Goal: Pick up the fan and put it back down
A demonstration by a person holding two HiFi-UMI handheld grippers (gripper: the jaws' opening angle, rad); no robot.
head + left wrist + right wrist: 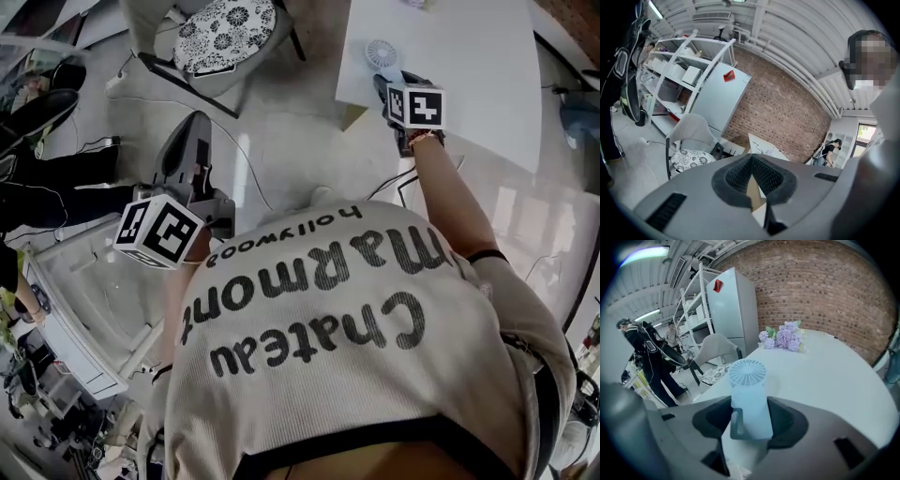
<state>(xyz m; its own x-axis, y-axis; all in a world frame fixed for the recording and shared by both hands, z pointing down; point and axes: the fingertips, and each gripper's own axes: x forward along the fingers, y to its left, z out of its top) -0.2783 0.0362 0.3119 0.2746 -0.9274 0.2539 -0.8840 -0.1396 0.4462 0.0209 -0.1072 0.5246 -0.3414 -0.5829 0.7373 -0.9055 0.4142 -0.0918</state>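
A small pale blue hand fan (747, 394) with a round grille head stands upright near the edge of the white table (825, 376). My right gripper (750, 414) is around its body, with a dark pad against each side, shut on it. In the head view the fan (382, 53) shows just beyond the right gripper (386, 86), close to the corner of the table (469, 84). My left gripper (195, 131) hangs over the floor to the left, away from the table. Its jaws are shut with nothing in them (752, 164).
A chair with a black-and-white patterned cushion (225, 33) stands left of the table. Purple flowers (783, 338) lie at the table's far end. A white shelf unit (66, 309) is at my lower left. A person in black (647, 352) stands beyond the chair. Cables run across the floor.
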